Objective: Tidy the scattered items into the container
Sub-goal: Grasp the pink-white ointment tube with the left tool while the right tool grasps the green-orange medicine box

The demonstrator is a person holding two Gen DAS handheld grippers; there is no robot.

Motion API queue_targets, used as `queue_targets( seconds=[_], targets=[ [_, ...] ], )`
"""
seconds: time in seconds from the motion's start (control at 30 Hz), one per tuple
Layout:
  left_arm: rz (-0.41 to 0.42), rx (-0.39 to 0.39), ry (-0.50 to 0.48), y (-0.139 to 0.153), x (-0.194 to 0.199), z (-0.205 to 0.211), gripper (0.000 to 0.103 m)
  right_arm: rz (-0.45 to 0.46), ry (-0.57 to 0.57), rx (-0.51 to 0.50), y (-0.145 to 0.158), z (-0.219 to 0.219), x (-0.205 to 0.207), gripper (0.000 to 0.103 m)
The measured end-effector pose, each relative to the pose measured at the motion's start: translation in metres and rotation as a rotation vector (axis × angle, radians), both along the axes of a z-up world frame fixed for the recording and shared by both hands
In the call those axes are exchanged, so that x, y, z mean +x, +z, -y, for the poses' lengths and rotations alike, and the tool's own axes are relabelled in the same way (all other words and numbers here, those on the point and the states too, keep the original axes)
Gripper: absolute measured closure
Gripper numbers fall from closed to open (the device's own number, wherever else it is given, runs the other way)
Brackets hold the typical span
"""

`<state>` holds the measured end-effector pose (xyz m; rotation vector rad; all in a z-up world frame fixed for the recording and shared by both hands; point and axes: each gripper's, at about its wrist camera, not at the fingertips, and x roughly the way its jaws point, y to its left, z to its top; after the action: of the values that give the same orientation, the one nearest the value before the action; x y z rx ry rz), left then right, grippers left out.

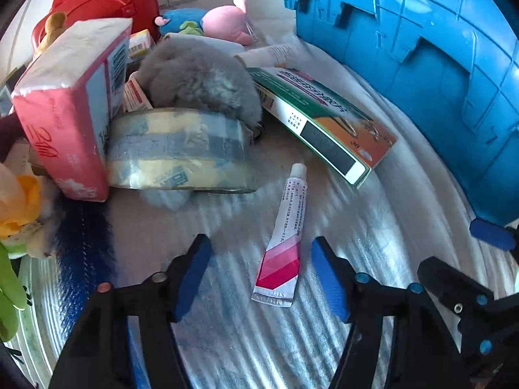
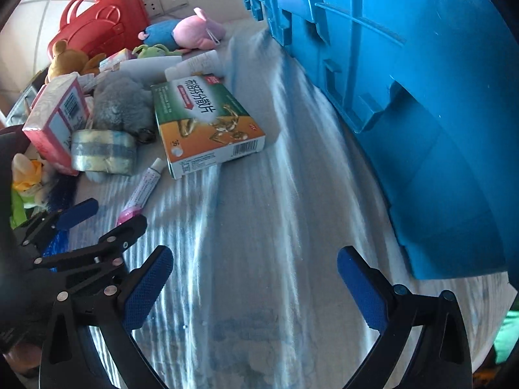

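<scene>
My left gripper (image 1: 261, 259) is open, its blue pads on either side of the flat end of a white and pink ointment tube (image 1: 285, 243) lying on the striped cloth. It also shows in the right wrist view (image 2: 107, 214), above the tube (image 2: 142, 191). My right gripper (image 2: 254, 269) is open and empty over bare cloth. The blue plastic container (image 1: 421, 64) stands at the right, close by (image 2: 405, 97). A green and orange medicine box (image 1: 324, 120) (image 2: 207, 123), a tape roll (image 1: 175, 149) (image 2: 103, 152) and a grey plush (image 1: 198, 77) lie beyond the tube.
A pink tissue pack (image 1: 65, 113) leans at the left. A red case (image 1: 107, 3), pink and blue plush toys (image 1: 223, 22), a brown plush (image 2: 68, 60) and small boxes crowd the back. A yellow and green plush (image 1: 16, 214) lies at the left edge.
</scene>
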<state>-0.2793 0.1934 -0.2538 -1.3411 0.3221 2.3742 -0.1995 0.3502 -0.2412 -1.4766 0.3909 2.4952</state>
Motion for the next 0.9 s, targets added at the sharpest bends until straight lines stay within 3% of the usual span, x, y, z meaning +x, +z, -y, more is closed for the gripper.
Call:
queue_targets(
  seconds=[0.07,0.1,0.33,0.67,0.73,0.77,0.9],
  targets=[
    [-0.002,0.007,0.038,0.0,-0.001,0.007,0.071,-0.004,0.02,0.009,0.0,0.003,0.0,0.0],
    [0.004,0.015,0.058,0.0,-0.001,0.012,0.072,-0.01,0.035,0.013,0.001,0.005,-0.001,0.0],
    [-0.004,0.03,0.141,0.002,0.011,0.035,0.072,-0.063,0.147,0.012,0.013,0.02,-0.039,0.0],
    [0.004,0.021,0.159,-0.007,-0.004,0.03,0.071,-0.03,0.239,0.077,-0.009,0.019,-0.122,0.0],
    [0.002,0.029,0.17,-0.007,-0.007,0.028,0.071,-0.01,0.251,0.095,-0.014,0.017,-0.129,0.0],
    [0.0,0.034,0.178,-0.007,-0.007,0.027,0.071,0.009,0.258,0.082,-0.018,0.016,-0.13,0.009],
    [0.002,0.034,0.195,-0.006,-0.003,0.025,0.072,0.064,0.278,0.101,-0.024,0.016,-0.11,0.012]
  ],
)
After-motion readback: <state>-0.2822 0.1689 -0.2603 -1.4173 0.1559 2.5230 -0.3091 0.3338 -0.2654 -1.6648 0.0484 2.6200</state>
